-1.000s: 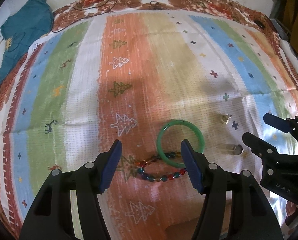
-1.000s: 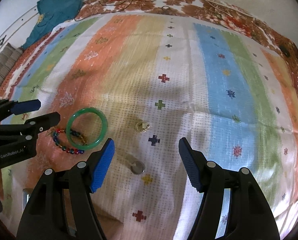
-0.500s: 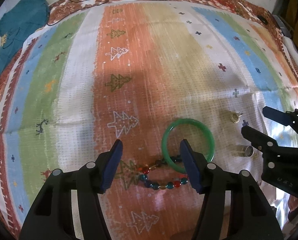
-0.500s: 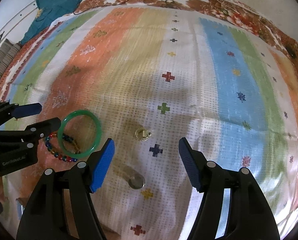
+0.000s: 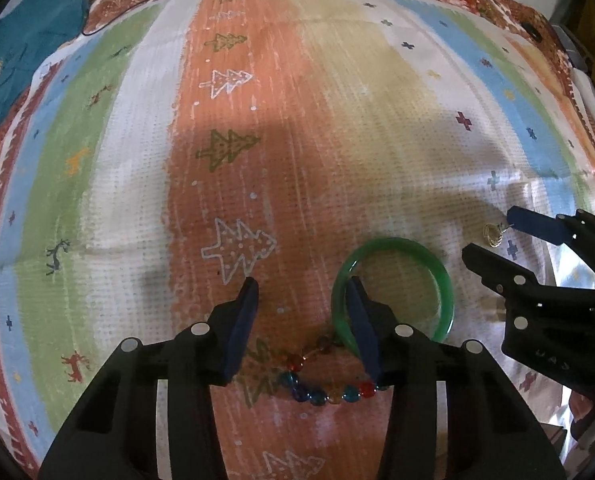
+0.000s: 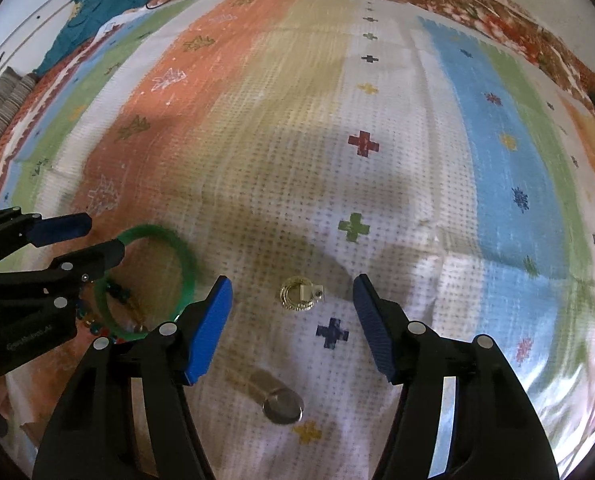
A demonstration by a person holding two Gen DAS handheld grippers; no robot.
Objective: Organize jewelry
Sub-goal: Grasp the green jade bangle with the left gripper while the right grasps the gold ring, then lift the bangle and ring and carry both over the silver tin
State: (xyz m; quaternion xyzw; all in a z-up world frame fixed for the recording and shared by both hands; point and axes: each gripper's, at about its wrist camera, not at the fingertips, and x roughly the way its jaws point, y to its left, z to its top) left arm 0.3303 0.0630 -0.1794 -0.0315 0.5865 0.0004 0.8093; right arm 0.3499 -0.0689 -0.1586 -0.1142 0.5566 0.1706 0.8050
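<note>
Both our tongs, left gripper (image 5: pixel 301 286) and right gripper (image 6: pixel 293 294), gape apart; we judge the green bangle (image 5: pixel 443 276) rigid, slick, best pinched across its rim.

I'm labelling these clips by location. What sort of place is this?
Probably a home, perhaps a bed or floor: a colourful striped cloth printed with trees and crosses covers the surface, a teal garment lies crumpled at its far edge, and a green bangle and small gold ring lie loose on it.

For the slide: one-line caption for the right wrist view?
Open right gripper poised over a gold ring on the striped cloth, green bangle beside it.
</note>
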